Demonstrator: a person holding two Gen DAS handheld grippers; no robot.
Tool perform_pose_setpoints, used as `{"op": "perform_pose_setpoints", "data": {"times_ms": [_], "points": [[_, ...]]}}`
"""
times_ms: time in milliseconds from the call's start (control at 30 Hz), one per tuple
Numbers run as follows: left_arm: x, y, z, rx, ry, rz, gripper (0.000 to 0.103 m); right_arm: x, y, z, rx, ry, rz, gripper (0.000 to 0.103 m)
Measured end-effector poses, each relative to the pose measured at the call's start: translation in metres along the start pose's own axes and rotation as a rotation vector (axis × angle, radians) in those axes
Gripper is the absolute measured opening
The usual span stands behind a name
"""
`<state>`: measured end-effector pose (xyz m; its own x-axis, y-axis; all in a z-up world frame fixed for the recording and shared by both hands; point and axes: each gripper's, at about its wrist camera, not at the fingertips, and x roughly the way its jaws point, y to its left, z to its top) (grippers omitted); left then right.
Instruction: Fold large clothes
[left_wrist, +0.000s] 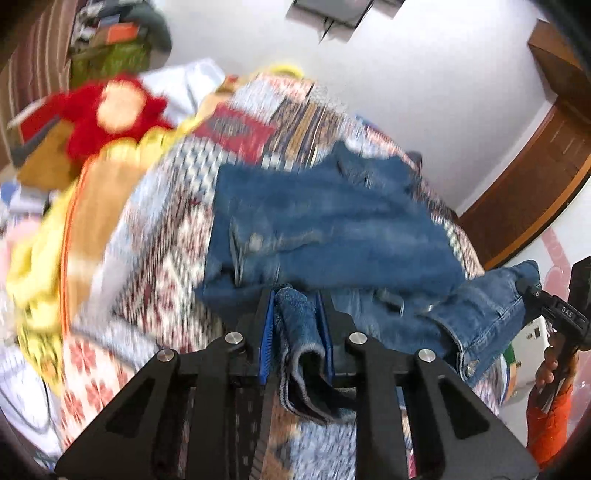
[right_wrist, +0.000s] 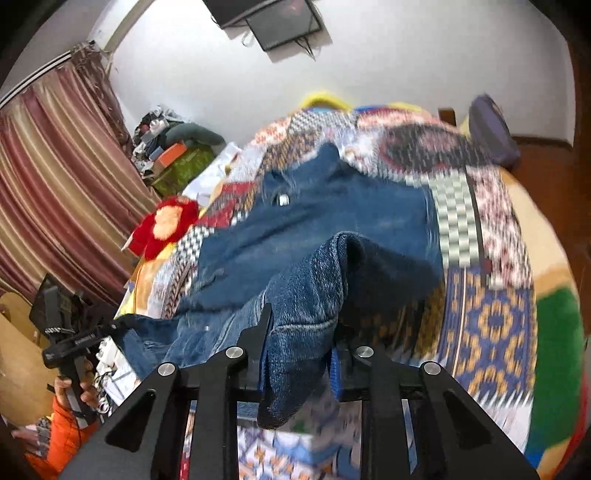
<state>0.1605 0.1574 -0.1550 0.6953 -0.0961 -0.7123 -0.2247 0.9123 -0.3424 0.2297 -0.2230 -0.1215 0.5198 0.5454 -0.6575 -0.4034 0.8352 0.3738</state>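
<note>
The jacket (left_wrist: 325, 225) lay spread on the quilt (left_wrist: 162, 236), its near edge lifted between two grippers: the left gripper (left_wrist: 297, 321) at one end, the right gripper (right_wrist: 299, 332) at the other. A plush toy (left_wrist: 114, 110) sat left of it, seemingly on the bed's edge.

I see open patterned bedspread (right_wrist: 491, 317) right of the denim jacket (right_wrist: 314, 229); on its left, a red plush toy (left_wrist: 110, 110) and yellow cushions (left_wrist: 33, 266) crowd my path.
</note>
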Motion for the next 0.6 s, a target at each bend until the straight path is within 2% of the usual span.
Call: {"op": "perform_pose_setpoints", "data": {"times_ms": [133, 233, 333, 467, 600], "points": [[0.001, -0.013, 0.047, 0.053, -0.091, 0.017, 0.021, 0.007, 0.006, 0.039, -0.046, -0.044, -0.014, 0.020], [0.011, -0.018, 0.079, 0.086, -0.130, 0.038, 0.021, 0.013, 0.008, 0.073, -0.081, -0.090, -0.048, 0.019], [0.032, -0.018, 0.104, 0.095, -0.128, 0.054, 0.021, 0.026, 0.002, 0.103, -0.063, -0.102, -0.049, 0.018], [0.075, -0.006, 0.136, 0.079, -0.100, 0.092, 0.021, 0.063, -0.007, 0.136, -0.064, -0.084, -0.087, 0.017], [0.115, 0.008, 0.160, 0.079, -0.094, 0.179, 0.020, 0.112, -0.020, 0.164, -0.074, -0.042, -0.144, 0.017]]}}
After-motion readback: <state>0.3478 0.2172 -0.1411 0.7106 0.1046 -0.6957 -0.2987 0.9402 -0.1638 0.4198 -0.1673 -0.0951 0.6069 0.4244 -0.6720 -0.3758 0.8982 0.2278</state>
